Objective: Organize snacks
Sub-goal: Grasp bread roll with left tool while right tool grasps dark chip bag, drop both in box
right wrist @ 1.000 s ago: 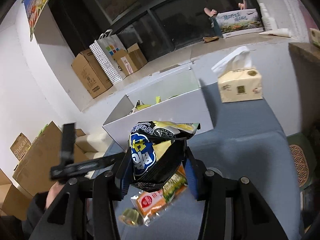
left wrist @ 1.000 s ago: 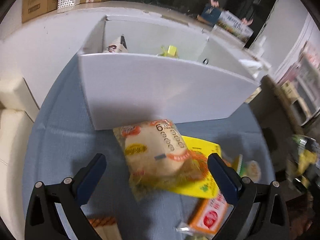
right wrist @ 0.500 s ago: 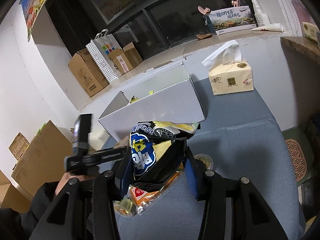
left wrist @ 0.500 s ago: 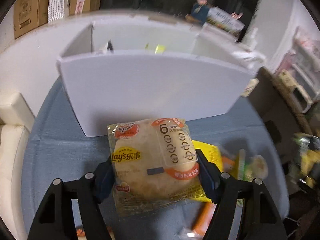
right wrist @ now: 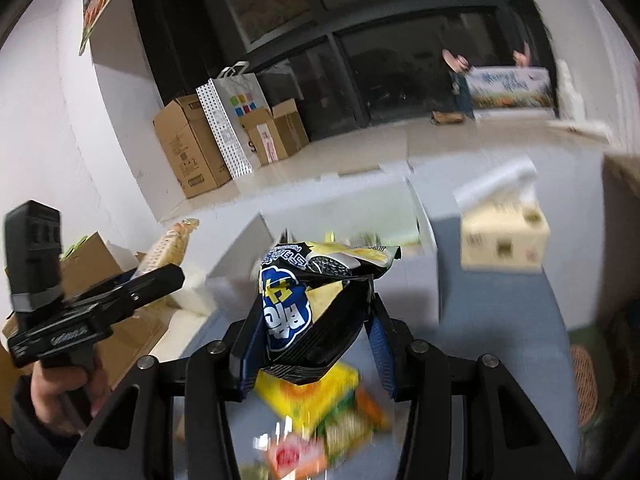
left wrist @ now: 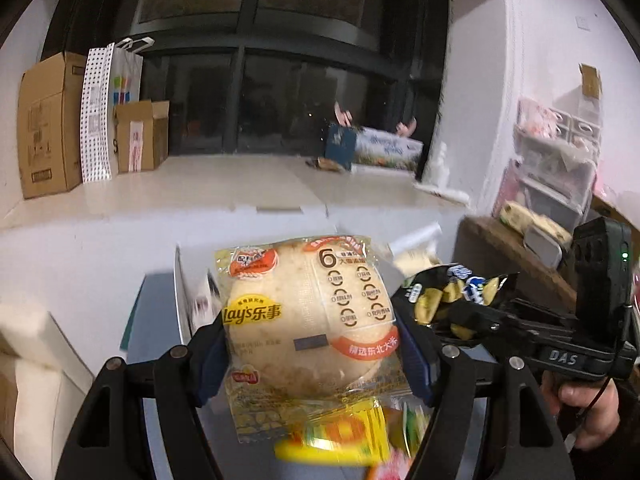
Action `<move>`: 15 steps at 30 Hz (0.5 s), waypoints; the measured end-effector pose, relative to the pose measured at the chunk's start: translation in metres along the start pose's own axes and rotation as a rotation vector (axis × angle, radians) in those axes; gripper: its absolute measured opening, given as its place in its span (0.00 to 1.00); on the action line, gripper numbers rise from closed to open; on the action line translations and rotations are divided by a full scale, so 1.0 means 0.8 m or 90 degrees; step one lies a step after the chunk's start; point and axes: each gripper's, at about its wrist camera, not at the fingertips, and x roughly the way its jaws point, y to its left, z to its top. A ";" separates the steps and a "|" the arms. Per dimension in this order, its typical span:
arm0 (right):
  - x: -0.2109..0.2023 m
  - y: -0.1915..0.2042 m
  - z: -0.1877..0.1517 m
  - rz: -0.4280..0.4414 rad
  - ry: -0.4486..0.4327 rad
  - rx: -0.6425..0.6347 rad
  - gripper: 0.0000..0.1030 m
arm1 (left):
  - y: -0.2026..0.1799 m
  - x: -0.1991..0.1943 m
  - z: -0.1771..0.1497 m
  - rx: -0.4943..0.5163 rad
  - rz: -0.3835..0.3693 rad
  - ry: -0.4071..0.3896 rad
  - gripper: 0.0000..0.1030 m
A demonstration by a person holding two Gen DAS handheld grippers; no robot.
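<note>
Showing two snack packets lifted above a blue-covered worktop [right wrist: 500, 344], each held in its own hand-held gripper, with a white cardboard box [right wrist: 400, 208] open beyond them at the worktop's far edge. A tissue box [right wrist: 502, 240] stands near the far right corner.

The larger packet is a clear Lay's rice-cracker packet [left wrist: 308, 316], held upright and facing the left camera. It looks light and puffy, with a round brittle cracker inside that a hard squeeze would likely crack, and its glossy film is probably slippery. The broad middle, gripped across its width, seems the best place to take it. The left hand-held gripper [left wrist: 312, 356] does just that: its blue pads press both side edges, spread wide to the packet's full breadth and clenched on it.

The smaller packet is a black, blue and yellow crisp bag [right wrist: 316, 304], crumpled and soft, likely very light and easily crushed. The right hand-held gripper [right wrist: 316, 344] pinches its lower body between fingers drawn much closer together, the bag's top seam standing free above them.

Below both, on the near part of the worktop, lies a blurred heap of loose snacks [right wrist: 316, 408], yellow, orange and red. Judging from this, both packets are bound for the box.
</note>
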 end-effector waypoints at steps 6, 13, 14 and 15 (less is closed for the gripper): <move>0.067 -0.009 0.081 -0.038 0.011 -0.004 0.50 | 0.023 0.055 0.059 0.029 0.024 0.008 0.74; 0.122 -0.014 0.119 -0.079 0.030 -0.039 0.55 | 0.048 0.111 0.066 0.041 0.073 0.035 0.79; 0.132 -0.016 0.121 -0.071 0.040 -0.035 0.57 | 0.053 0.119 0.062 0.033 0.082 0.050 0.92; 0.138 -0.018 0.122 -0.063 0.049 -0.030 0.74 | 0.059 0.123 0.060 0.021 0.086 0.058 0.97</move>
